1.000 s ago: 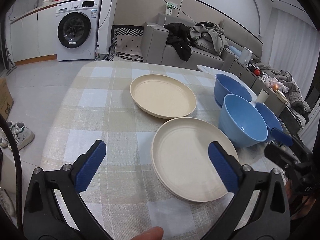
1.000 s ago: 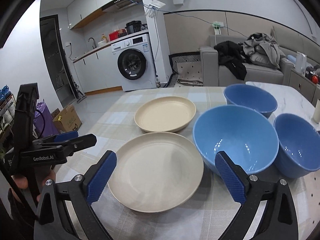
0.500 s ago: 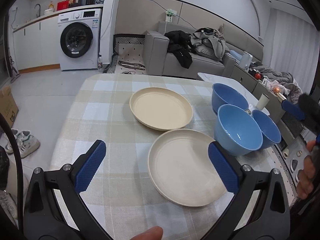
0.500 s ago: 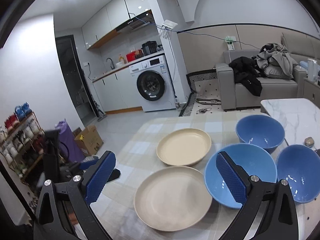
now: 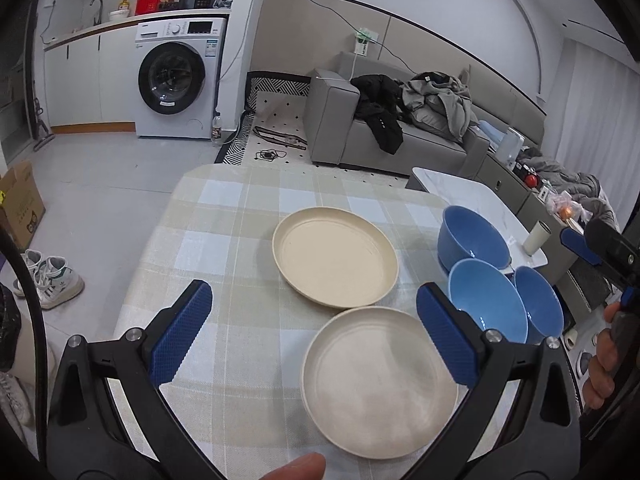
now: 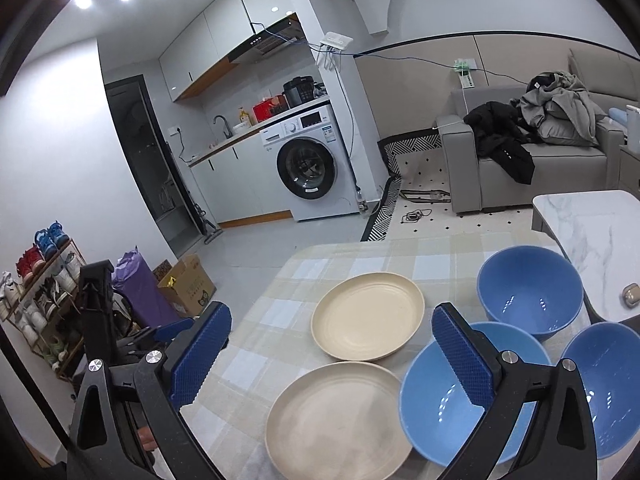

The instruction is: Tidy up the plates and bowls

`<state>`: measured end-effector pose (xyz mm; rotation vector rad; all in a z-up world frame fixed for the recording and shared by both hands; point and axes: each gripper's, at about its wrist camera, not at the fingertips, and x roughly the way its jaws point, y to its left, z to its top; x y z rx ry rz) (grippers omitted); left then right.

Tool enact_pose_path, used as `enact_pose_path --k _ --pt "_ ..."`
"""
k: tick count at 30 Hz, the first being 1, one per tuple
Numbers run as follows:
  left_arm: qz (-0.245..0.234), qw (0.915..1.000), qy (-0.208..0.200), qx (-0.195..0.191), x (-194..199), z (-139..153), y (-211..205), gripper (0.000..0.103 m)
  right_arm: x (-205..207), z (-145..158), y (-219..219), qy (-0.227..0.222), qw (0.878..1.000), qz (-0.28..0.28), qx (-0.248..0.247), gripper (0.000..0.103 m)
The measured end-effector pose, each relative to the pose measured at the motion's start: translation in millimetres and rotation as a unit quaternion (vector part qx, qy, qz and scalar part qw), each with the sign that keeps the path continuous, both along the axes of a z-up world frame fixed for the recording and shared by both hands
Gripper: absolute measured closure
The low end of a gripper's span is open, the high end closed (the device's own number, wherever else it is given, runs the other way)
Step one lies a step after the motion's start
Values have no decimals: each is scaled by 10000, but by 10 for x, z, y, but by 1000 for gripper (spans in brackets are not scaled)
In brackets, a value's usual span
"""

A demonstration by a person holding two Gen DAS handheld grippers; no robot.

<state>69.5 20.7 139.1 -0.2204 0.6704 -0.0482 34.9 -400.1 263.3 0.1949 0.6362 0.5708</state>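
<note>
Two cream plates lie on the checked tablecloth: a near plate point(image 5: 380, 380) point(image 6: 338, 420) and a far plate point(image 5: 335, 255) point(image 6: 367, 316). Three blue bowls stand to their right: a far bowl point(image 5: 472, 238) point(image 6: 530, 292), a middle bowl point(image 5: 486, 306) point(image 6: 452, 404) and a right bowl point(image 5: 538, 306) point(image 6: 612, 376). My left gripper point(image 5: 314, 334) is open and empty, held high above the near plate's left side. My right gripper point(image 6: 334, 356) is open and empty, high above the plates; it also shows at the left wrist view's right edge point(image 5: 596, 252).
A white marble side table point(image 6: 592, 228) with a pale cup point(image 5: 536, 238) adjoins the table on the right. Beyond the table are a grey sofa point(image 5: 384, 140), a washing machine point(image 5: 176, 78), a cardboard box point(image 5: 20, 204) and a shoe rack point(image 6: 36, 300).
Both grippers have risen and pulled back from the table, so plates and bowls look smaller and lower in both views. The dishes have not moved. Both stay open.
</note>
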Motion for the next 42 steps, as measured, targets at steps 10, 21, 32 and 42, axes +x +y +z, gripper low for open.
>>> enact_pose_path --k 10,21,32,42 --pt "205 9996 202 76 432 134 94 1 521 -10 1 128 9993 -95 -348 1" --pt "307 9979 538 165 1049 -89 135 1 1182 -430 157 610 9952 106 -754 1" --pt "410 9958 814 92 1608 -469 269 1 1795 -972 363 1173 9862 264 -1140 1" --pt "372 9921 1183 206 2088 -902 331 1 2187 -1453 539 1745 9736 305 -1437 8"
